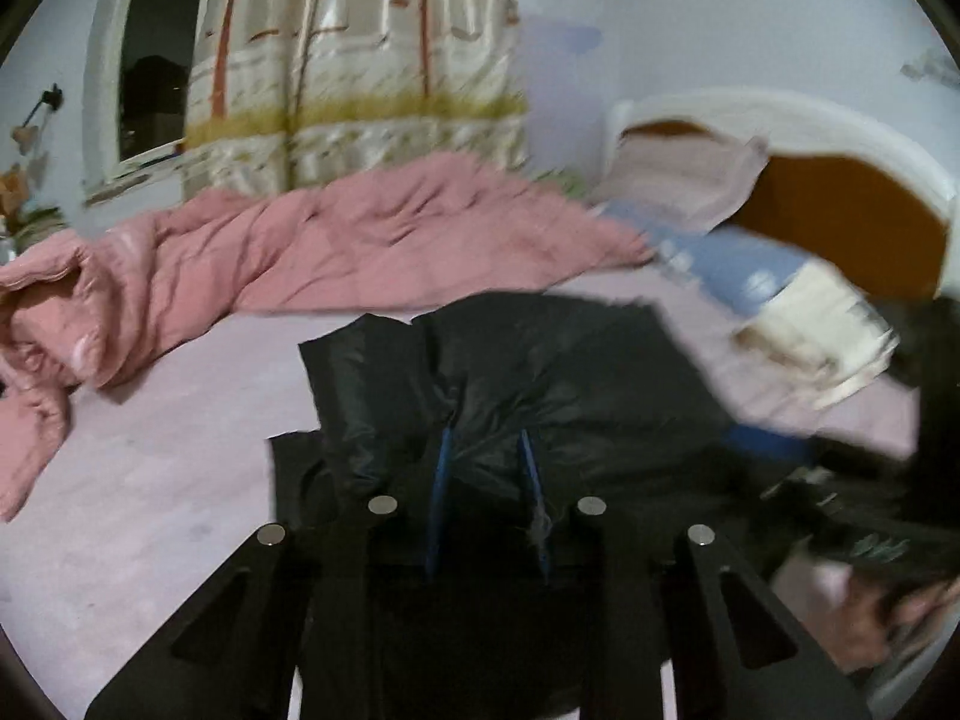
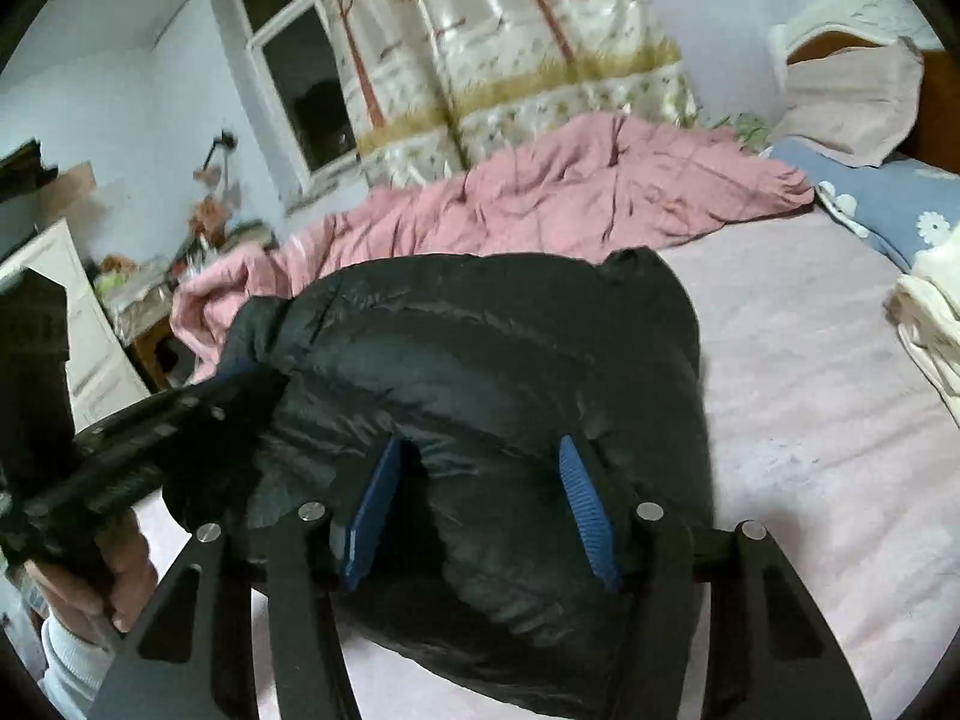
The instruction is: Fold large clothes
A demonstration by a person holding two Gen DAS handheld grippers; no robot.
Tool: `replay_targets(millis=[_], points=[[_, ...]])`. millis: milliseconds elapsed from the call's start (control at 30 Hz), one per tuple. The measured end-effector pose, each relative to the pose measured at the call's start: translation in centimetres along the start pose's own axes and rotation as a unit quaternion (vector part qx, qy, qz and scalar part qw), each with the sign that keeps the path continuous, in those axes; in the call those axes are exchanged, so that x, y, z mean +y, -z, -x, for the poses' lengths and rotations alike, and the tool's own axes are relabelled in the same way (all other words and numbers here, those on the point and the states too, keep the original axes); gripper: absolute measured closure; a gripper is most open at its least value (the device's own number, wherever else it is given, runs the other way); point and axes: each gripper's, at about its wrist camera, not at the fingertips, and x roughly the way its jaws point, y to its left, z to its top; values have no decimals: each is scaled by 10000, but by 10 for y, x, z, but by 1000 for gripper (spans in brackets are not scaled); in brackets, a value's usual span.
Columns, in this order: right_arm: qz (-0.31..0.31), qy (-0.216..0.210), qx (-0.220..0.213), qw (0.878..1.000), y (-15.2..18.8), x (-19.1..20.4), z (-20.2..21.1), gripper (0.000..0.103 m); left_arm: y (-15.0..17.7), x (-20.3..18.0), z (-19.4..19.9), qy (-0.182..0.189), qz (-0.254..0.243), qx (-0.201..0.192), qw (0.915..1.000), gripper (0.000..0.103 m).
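Observation:
A black puffy down jacket (image 1: 540, 384) lies bunched on the pale pink bed sheet (image 1: 150, 480). My left gripper (image 1: 487, 441) is shut on a fold of the jacket, its blue pads pinching the black fabric. In the right wrist view the jacket (image 2: 480, 360) forms a rounded heap on the sheet (image 2: 810, 420). My right gripper (image 2: 480, 456) has its blue pads wide apart with a thick roll of the jacket between them. The left gripper (image 2: 120, 438) shows at the left of that view, held by a hand.
A rumpled pink quilt (image 1: 270, 258) lies across the far side of the bed. A blue flowered pillow (image 2: 888, 204) and folded cream cloth (image 2: 924, 324) sit at the right. A headboard (image 1: 840, 204), curtain (image 2: 510, 60), window and white dresser (image 2: 72, 324) stand behind.

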Motion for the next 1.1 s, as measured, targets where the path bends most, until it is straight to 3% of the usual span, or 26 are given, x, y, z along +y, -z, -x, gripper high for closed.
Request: replay_targets(millis=[200, 467, 767, 1100], points=[[180, 609, 483, 9968, -18, 18, -19, 39, 21, 16, -19, -462, 83, 361, 9982, 80], [350, 866, 740, 9929, 1, 23, -45, 38, 43, 25, -46, -477, 239, 862, 9949, 80], [825, 1240, 447, 9878, 20, 28, -70, 34, 61, 14, -64, -980, -156, 718, 9925, 80], [958, 1386, 345, 9851, 24, 30, -72, 31, 59, 24, -63, -829, 33, 654, 9944, 80]])
